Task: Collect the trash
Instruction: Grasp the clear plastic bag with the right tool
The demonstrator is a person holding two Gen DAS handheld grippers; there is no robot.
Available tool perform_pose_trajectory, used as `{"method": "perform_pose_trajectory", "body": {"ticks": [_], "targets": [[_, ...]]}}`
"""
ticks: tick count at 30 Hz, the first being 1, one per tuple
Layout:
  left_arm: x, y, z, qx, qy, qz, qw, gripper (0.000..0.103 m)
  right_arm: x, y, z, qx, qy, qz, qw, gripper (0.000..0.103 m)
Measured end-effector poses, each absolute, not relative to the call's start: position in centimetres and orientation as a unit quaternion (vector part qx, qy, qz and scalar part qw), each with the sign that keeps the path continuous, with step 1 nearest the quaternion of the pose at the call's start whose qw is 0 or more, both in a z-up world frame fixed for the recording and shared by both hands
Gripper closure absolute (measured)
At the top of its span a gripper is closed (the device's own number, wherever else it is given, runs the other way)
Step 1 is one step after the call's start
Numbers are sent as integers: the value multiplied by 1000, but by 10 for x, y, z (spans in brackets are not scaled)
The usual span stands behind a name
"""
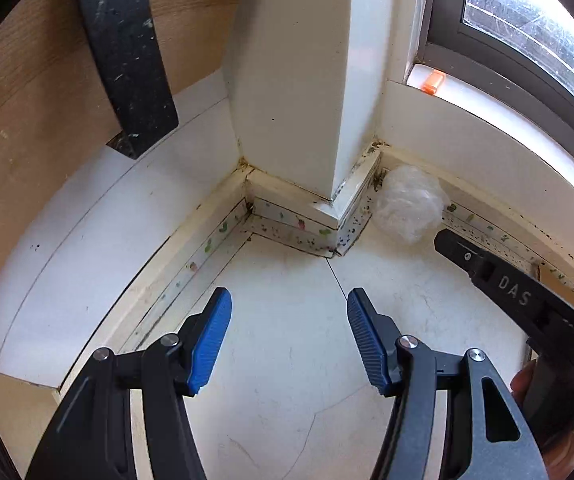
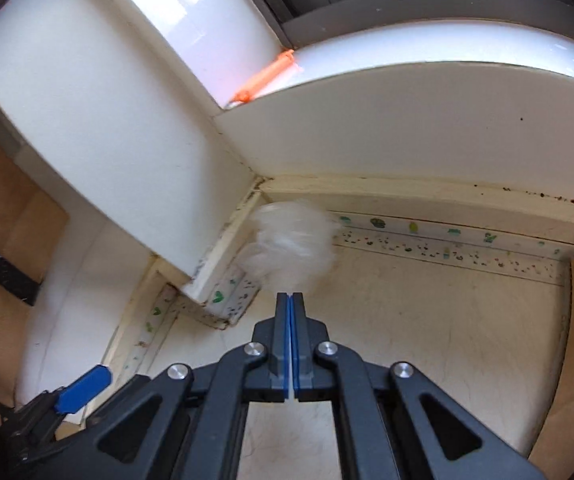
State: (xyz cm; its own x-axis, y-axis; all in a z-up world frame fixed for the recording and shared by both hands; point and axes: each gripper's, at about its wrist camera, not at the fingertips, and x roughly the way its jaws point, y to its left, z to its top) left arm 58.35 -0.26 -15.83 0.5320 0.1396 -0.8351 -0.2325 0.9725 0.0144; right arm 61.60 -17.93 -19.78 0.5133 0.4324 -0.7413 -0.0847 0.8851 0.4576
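Left wrist: plastic wad against baseboard, beside pillar.

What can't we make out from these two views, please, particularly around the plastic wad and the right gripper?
- Plastic wad: motion-blurred in the right wrist view, so whether the shut right gripper has pinched its edge is unclear.
- Right gripper in the left wrist view: only one finger's outer side shows, hiding any contact with the wad.
- Orange object on the sill: too small to identify.
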Motion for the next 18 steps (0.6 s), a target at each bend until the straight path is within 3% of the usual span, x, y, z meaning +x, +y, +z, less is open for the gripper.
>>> {"method": "perform_pose_trajectory", "body": {"ticks": [4, 6, 8, 18], "targets": [[580, -10, -153, -34, 466, 106, 878, 44, 615, -176, -185, 179, 459, 153, 857, 101], [579, -12, -151, -30, 462, 107, 880, 44, 623, -175, -188, 181, 471, 135, 853, 89], [581, -12, -150, -27, 462, 108, 880, 44, 633, -176, -195, 187, 478, 114, 851, 61], [587, -2, -158, -28, 471, 121, 874, 44, 669, -191, -220, 209, 479, 114, 845, 58]]}}
